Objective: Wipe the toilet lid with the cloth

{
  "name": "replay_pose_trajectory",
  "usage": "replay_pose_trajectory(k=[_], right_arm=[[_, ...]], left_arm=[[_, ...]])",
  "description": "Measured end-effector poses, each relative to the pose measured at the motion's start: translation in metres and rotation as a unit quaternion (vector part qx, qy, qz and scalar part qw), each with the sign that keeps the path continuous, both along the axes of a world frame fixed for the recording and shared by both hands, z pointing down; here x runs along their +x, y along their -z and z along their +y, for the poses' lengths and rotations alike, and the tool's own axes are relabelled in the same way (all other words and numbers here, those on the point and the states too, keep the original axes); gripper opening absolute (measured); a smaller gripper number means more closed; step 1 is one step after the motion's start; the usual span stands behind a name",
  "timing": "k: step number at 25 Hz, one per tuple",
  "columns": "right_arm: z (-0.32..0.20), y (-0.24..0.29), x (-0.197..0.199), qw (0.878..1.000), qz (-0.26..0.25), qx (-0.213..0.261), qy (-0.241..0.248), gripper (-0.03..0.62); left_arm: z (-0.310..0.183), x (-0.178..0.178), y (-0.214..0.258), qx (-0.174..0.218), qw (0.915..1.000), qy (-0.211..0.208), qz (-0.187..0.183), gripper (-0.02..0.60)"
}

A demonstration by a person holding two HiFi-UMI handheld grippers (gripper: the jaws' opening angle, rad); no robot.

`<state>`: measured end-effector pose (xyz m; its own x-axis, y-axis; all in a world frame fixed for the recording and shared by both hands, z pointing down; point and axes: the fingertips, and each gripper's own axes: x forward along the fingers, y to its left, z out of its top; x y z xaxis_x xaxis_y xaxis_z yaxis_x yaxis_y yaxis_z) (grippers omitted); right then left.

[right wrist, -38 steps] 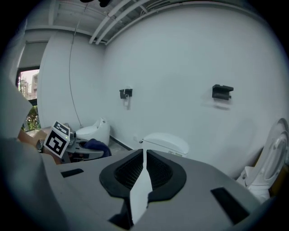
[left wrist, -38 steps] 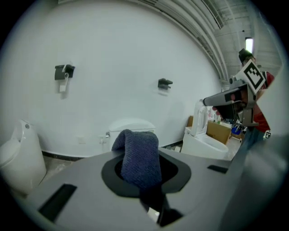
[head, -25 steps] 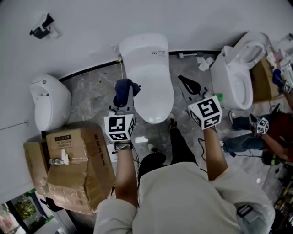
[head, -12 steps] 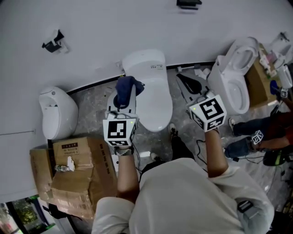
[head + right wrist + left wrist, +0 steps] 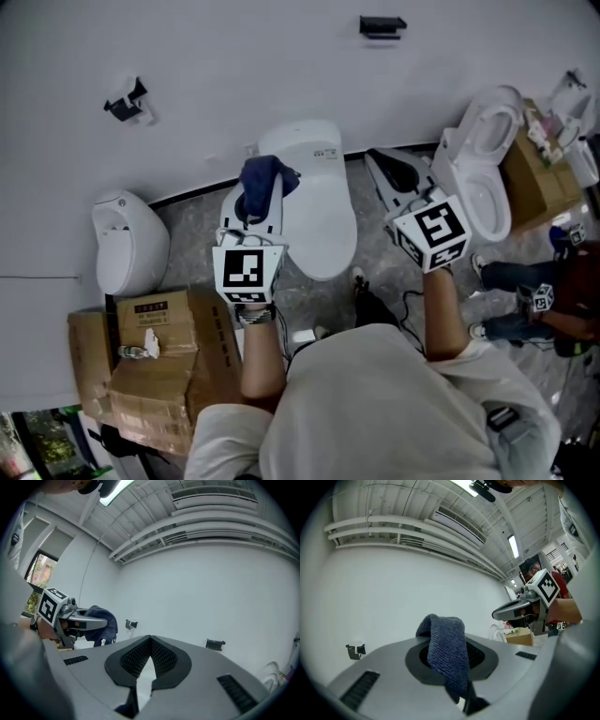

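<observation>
The white toilet [image 5: 319, 211] stands against the wall with its lid down. My left gripper [image 5: 253, 199] hovers over the lid's left edge, shut on a dark blue cloth [image 5: 266, 175] that drapes over its jaws. In the left gripper view the cloth [image 5: 446, 648] hangs folded between the two grey jaws, which point at the bare wall. My right gripper [image 5: 401, 178] is to the right of the toilet, shut, with nothing in it. In the right gripper view its black pads [image 5: 161, 657] meet at the tip, and the cloth [image 5: 104, 624] shows at the left.
A small white fixture [image 5: 129, 246] sits on the floor at left, with cardboard boxes [image 5: 155, 361] in front of it. A second toilet [image 5: 480, 164] with its seat up stands at right beside a box [image 5: 536, 183]. Another person [image 5: 553, 300] is at the far right.
Both grippers have risen and moved toward the wall, the left still carrying the cloth. More of the wall and less of the floor shows in the head view.
</observation>
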<state>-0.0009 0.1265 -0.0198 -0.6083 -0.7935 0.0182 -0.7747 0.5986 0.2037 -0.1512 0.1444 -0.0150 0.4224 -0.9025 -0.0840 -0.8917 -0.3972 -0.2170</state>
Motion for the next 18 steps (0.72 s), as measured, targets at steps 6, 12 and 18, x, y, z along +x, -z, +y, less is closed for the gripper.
replay_pose_trajectory(k=[6, 12, 18], right_arm=[[0.007, 0.003, 0.000, 1.000, 0.003, -0.002, 0.000, 0.028], [0.008, 0.008, -0.002, 1.000, -0.001, -0.001, 0.003, 0.028], [0.007, 0.007, -0.009, 1.000, 0.002, -0.002, 0.006, 0.028]], left_arm=[[0.005, 0.000, 0.004, 0.001, 1.0000, 0.001, -0.003, 0.052], [0.006, -0.005, 0.006, 0.002, 1.0000, 0.005, -0.006, 0.052], [0.006, -0.011, 0.006, 0.002, 1.0000, 0.008, -0.005, 0.052]])
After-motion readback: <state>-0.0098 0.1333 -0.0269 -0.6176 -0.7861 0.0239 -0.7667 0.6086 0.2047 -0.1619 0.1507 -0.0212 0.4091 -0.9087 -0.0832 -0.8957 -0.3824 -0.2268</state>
